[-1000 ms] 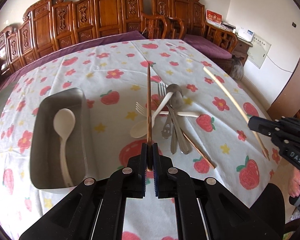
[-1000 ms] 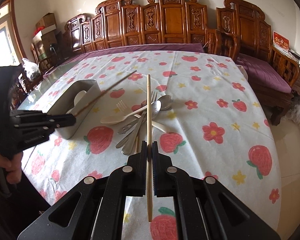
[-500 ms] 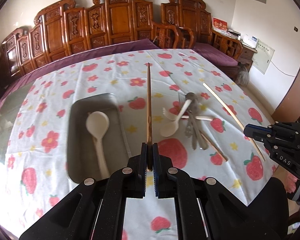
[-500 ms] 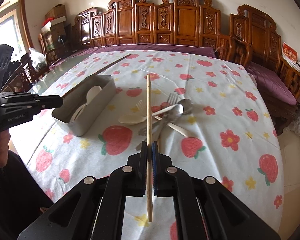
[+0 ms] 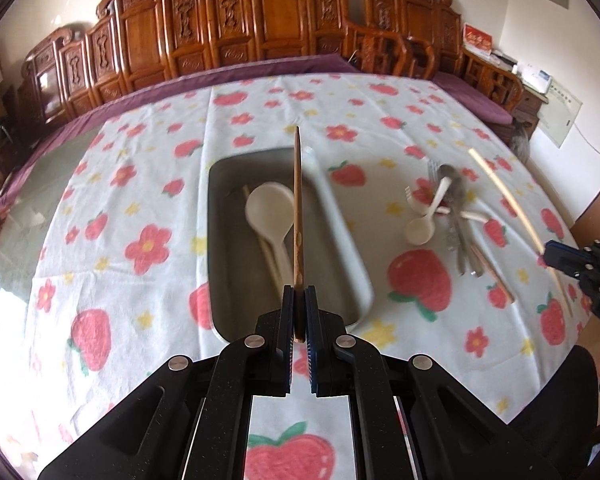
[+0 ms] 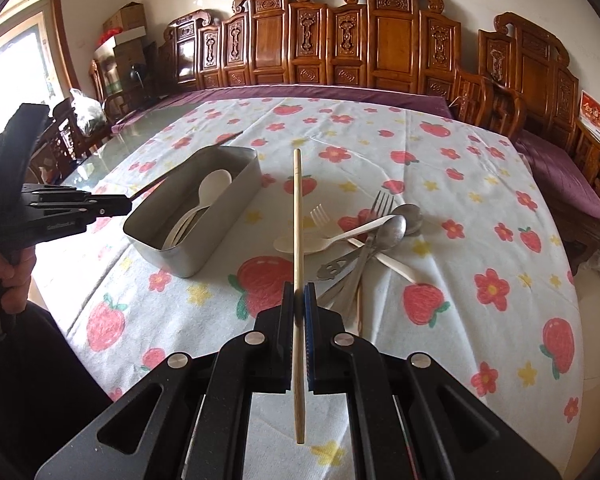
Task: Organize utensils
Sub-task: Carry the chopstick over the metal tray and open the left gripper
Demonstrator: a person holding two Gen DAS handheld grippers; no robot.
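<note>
My left gripper (image 5: 299, 292) is shut on a dark brown chopstick (image 5: 297, 208) that points forward over the grey metal tray (image 5: 220, 208). A white spoon (image 5: 270, 208) lies in the tray on top of a pale chopstick (image 5: 245, 191). My right gripper (image 6: 299, 292) is shut on a light wooden chopstick (image 6: 297, 220), above the cloth between the tray (image 6: 172, 258) and the utensil pile (image 6: 364, 236). In the right wrist view the left gripper (image 6: 122, 202) hovers beside the tray's near-left corner. The right gripper (image 5: 552, 248) shows at the left wrist view's right edge.
The pile (image 5: 448, 216) holds metal forks and spoons, a white plastic spoon and fork, and a brown chopstick. A strawberry-print tablecloth (image 6: 440, 168) covers the round table, with bare glass (image 6: 152, 120) at the left. Carved wooden chairs (image 6: 380, 48) line the far side.
My left gripper has swung left with the dark chopstick, from above the pile to over the tray. The right gripper has shifted left too, still holding the light chopstick.
</note>
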